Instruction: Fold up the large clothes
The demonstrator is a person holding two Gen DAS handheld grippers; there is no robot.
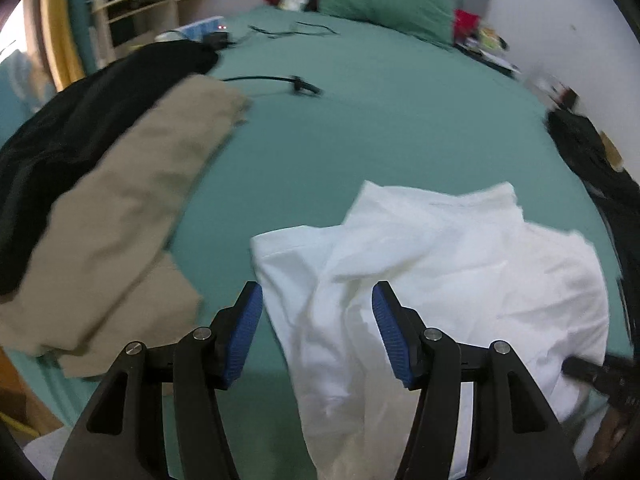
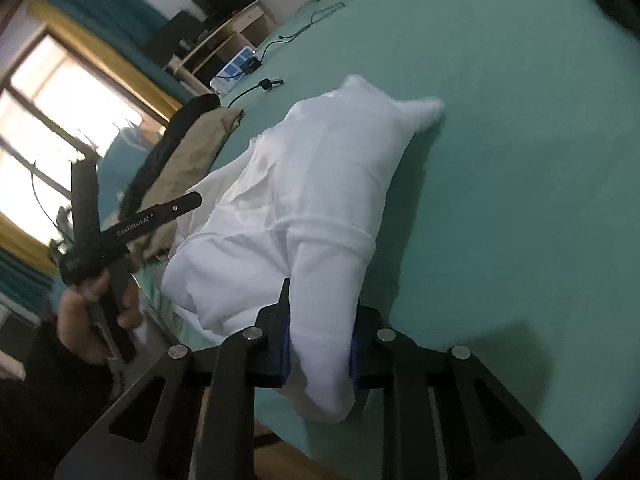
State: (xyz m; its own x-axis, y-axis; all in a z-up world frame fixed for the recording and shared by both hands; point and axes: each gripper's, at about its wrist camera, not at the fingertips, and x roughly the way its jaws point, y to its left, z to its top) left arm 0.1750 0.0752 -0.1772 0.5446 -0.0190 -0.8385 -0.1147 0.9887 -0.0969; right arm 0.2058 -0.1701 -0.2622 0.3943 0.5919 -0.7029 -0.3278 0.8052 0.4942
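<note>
The folding has hardly begun, I think. One white shirt (image 1: 440, 264) lies crumpled on the green bed (image 1: 380, 120), near its front edge. The right claw (image 2: 318, 354) is clenched on a corner of this shirt. The left claw (image 1: 318, 332) stands released above the shirt, touching nothing. At the left side lie two more garments (one beige (image 1: 132, 208), one black (image 1: 80, 120)), both only loosely laid out. So three garments are left to fold.

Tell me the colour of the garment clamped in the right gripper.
White. The white garment in the right gripper shows best in the right wrist view.
</note>
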